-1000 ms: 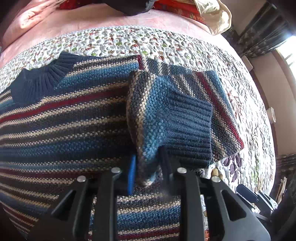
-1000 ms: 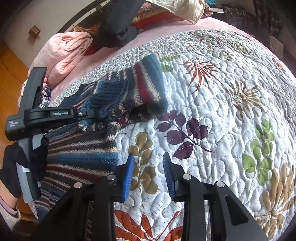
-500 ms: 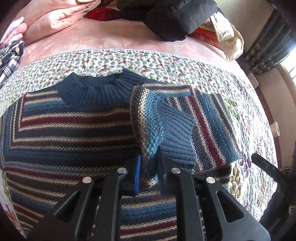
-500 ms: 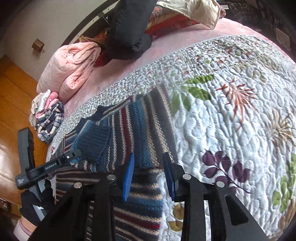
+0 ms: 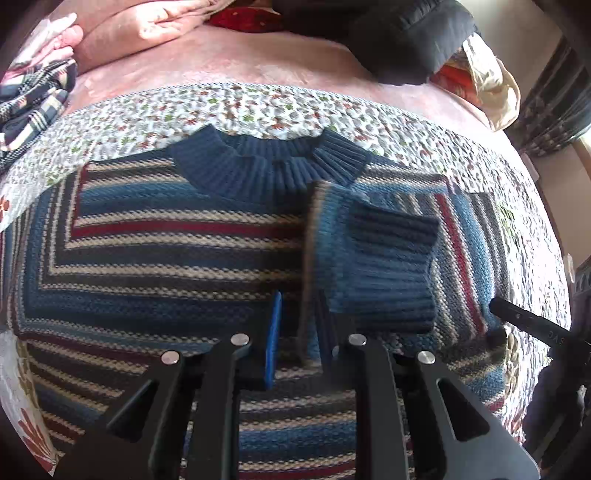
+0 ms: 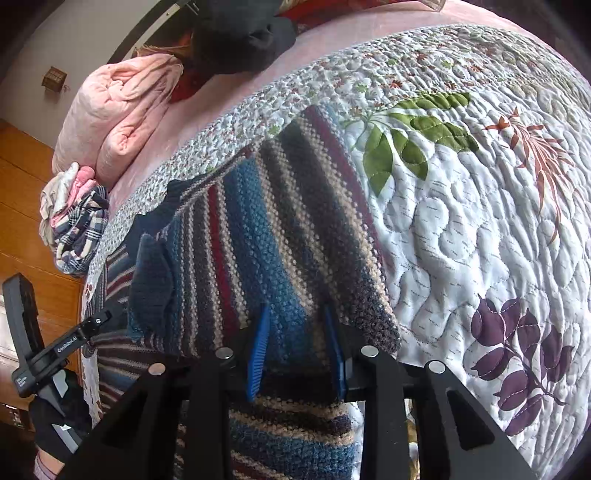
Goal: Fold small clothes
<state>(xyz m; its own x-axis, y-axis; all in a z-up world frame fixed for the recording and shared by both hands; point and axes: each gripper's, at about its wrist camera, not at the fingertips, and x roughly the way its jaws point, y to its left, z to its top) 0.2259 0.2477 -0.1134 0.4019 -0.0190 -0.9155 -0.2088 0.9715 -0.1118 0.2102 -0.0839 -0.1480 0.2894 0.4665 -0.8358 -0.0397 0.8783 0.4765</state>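
Observation:
A striped knit sweater point(image 5: 147, 258) in blue, red and cream lies flat on the quilt, its navy collar point(image 5: 269, 162) farthest from me. One sleeve is folded across the body, its navy cuff point(image 5: 384, 266) on top. My left gripper point(image 5: 299, 339) is open just below the cuff; the sleeve's folded edge lies between the fingers, against the right one, with a gap at the blue pad. In the right wrist view, my right gripper point(image 6: 295, 350) is open and straddles the folded shoulder edge of the sweater point(image 6: 277, 229). The cuff point(image 6: 151, 288) shows at the left.
A floral quilt point(image 6: 480, 221) covers the bed. A pink blanket point(image 6: 118, 110), a plaid clothes pile point(image 6: 77, 229) and a black garment point(image 6: 240, 33) lie at the far side. The other gripper's body point(image 6: 55, 350) and a gloved hand point(image 6: 55, 417) are at the left.
My left gripper laid the sleeve over the body and its jaws widened off it. My right gripper moved left from bare quilt onto the sweater's folded shoulder edge.

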